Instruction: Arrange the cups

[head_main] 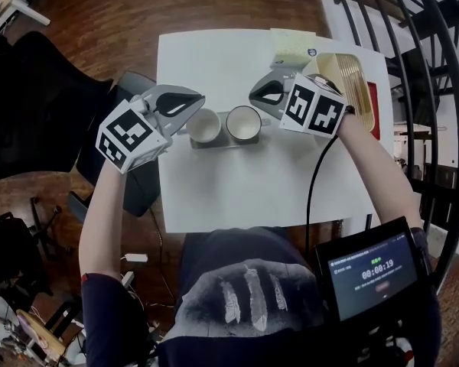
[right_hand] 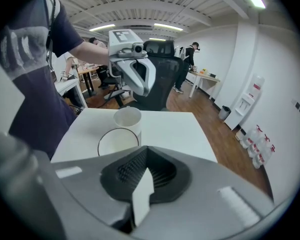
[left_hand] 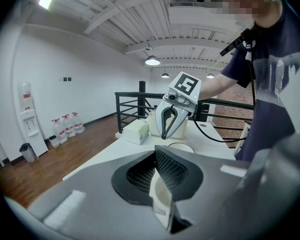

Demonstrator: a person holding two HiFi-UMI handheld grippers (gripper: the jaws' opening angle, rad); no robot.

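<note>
Left gripper (head_main: 190,113) clamped on left cup (head_main: 204,125) wall; thin hold, may slip or tip on a fast lift. Shallow downward angle. Right cup (head_main: 243,123) touching it on grey tray (head_main: 214,142), mid table (head_main: 237,189). Right gripper (head_main: 258,98) pinched tight on a thin white piece, likely right cup's handle; may twist loose. Steeper tilt.

On the tabletop (head_main: 237,182), near its middle, a flat tray (head_main: 206,144) carries two cups side by side: the left cup (head_main: 204,125) just beside the right cup (head_main: 243,123). Behind them, toward the far right corner, lie a box (head_main: 292,46) and a rack (head_main: 350,82). A chair (head_main: 38,105) stands left of the tabletop.
</note>
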